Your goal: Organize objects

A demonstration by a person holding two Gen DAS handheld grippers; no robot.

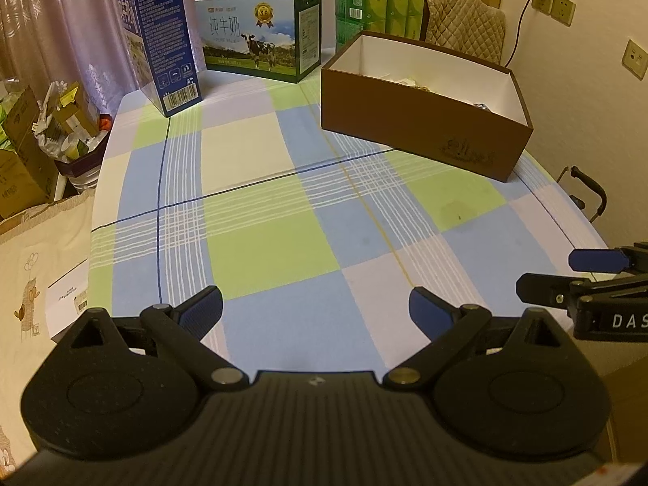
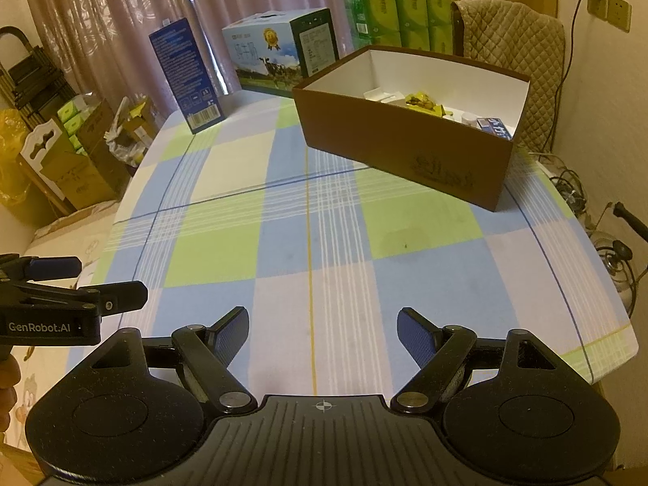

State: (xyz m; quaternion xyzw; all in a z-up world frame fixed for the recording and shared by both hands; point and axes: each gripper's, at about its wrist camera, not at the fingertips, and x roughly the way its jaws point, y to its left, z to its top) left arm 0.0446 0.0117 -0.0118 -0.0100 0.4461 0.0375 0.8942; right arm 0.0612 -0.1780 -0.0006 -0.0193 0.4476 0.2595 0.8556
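A brown open box (image 1: 425, 129) (image 2: 405, 150) with a white inside stands at the far right of the checked tablecloth (image 1: 263, 210) (image 2: 283, 222). Inside it lie small items: a yellow packet (image 2: 421, 101), a white piece (image 2: 380, 95) and a blue-and-white carton (image 2: 494, 126). My left gripper (image 1: 316, 308) hovers open and empty over the table's near edge; it also shows at the left of the right wrist view (image 2: 109, 283). My right gripper (image 2: 322, 330) is open and empty too, low over the near edge, and shows from the side in the left wrist view (image 1: 546, 273).
A tall blue carton (image 1: 162, 44) (image 2: 186, 77) and a milk case with a cow picture (image 1: 263, 32) (image 2: 279, 52) stand at the table's far end. Green tissue packs (image 1: 380, 0) (image 2: 397, 12) and a quilted chair back (image 1: 465, 24) (image 2: 518, 60) are behind the box. Cardboard boxes (image 1: 24, 154) clutter the floor at left.
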